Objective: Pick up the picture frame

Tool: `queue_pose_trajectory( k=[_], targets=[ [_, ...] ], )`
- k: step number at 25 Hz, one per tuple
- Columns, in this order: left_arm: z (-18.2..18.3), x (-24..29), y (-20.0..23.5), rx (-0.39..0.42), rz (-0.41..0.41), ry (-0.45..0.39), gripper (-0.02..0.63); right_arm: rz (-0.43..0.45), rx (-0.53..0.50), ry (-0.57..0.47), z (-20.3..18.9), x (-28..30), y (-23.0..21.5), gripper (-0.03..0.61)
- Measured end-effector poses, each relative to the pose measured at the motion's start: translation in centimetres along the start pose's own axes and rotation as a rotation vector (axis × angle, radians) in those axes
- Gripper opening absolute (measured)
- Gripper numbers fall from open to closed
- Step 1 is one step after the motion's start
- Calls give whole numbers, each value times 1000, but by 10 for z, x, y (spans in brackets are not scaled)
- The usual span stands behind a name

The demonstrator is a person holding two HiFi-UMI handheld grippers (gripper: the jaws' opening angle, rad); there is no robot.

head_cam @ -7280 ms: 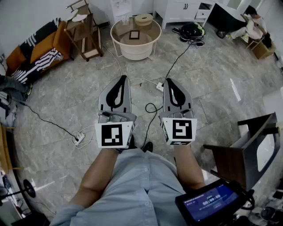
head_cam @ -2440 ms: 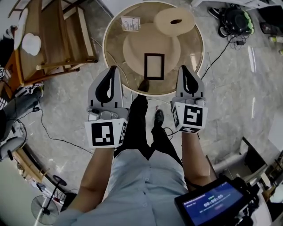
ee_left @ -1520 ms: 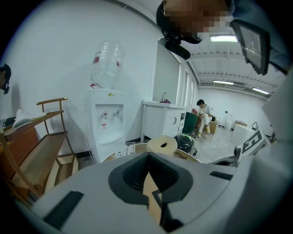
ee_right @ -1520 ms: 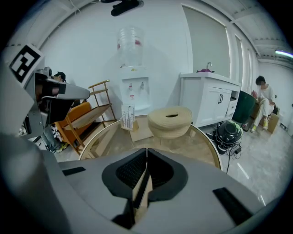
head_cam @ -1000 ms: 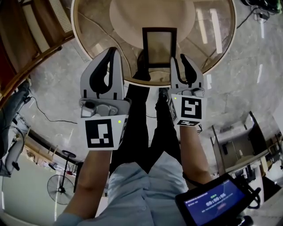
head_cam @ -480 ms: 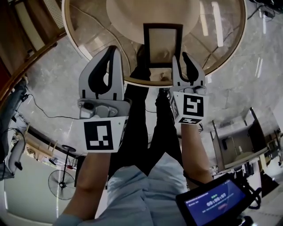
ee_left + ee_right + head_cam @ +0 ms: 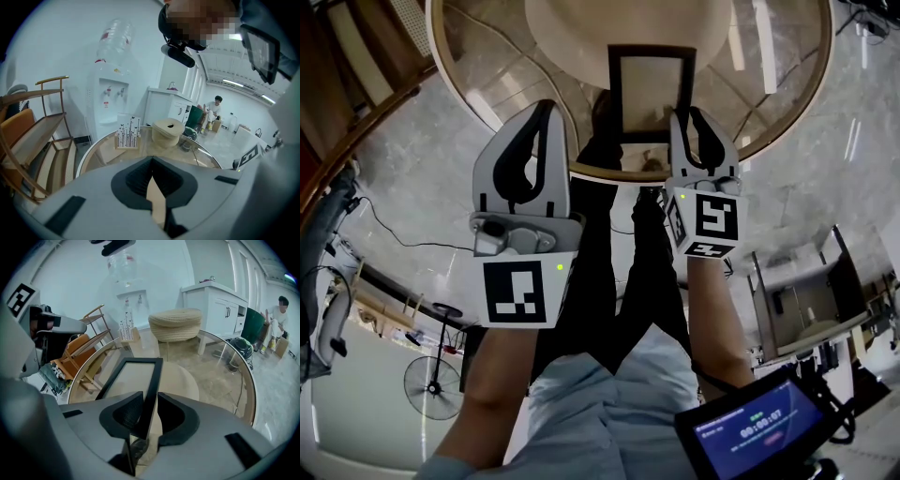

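Glass table [image 7: 478, 94]: right gripper [image 7: 688, 120] clamps picture frame [image 7: 649, 89] (right edge).

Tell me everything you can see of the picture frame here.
The picture frame is a thin black rectangle around a pale pane; no picture can be made out in it. It appears to lie flat on the round glass table, near the front rim. The right gripper has its jaws on either side of the frame's right rail, near the front corner, closed against it.
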State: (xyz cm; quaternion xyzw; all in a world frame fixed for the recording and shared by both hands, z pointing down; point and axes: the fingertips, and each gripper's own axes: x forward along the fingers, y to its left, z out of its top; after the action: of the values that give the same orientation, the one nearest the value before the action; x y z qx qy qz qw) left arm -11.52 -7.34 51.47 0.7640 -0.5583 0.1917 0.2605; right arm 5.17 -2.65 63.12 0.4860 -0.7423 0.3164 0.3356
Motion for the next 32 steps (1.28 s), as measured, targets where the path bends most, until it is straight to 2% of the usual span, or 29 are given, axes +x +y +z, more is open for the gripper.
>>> queue_pose_trajectory(
  k=[10, 15, 20, 32],
  targets=[
    [-1, -10, 9, -10, 30, 2, 11, 1, 7, 18, 2, -1, 0, 89],
    [13, -17, 18, 24, 54, -30, 11, -15, -8, 5, 11, -7, 2, 80],
    [28, -24, 19, 25, 69, -53, 11, -23, -22, -19, 24, -17, 2, 78],
    [101, -66, -17, 50, 66, -160, 11, -22, -51, -166, 98, -84, 1, 78]
  ],
)
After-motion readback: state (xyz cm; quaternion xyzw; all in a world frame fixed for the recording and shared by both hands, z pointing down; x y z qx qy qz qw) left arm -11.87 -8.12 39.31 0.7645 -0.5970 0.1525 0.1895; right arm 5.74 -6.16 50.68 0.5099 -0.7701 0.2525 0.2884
